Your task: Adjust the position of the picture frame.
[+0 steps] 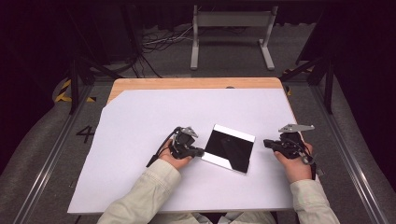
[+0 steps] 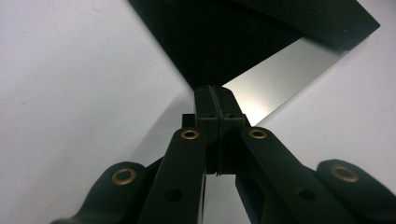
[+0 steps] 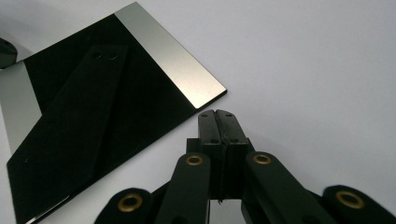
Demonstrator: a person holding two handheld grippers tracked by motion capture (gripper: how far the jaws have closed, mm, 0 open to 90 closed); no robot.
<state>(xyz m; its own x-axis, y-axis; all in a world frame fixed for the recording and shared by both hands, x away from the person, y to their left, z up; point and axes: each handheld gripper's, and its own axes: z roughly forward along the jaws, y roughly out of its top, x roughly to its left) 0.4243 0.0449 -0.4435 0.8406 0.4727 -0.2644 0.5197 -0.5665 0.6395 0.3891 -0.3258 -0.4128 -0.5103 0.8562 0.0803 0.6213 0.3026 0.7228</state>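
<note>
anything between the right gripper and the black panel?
Nothing visible. Bare white sheet lies between the shut right gripper and the panel. The left gripper, also shut, sits at the panel's opposite edge.

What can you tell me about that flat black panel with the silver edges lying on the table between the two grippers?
The panel is a thin, flat rectangle lying turned at an angle on the white sheet. Its broad middle is matte black, with a brushed silver strip along two opposite edges. A long black bar with two small holes lies diagonally across its face. The closed left gripper meets its near corner; the closed right gripper stops just short of it.
</note>
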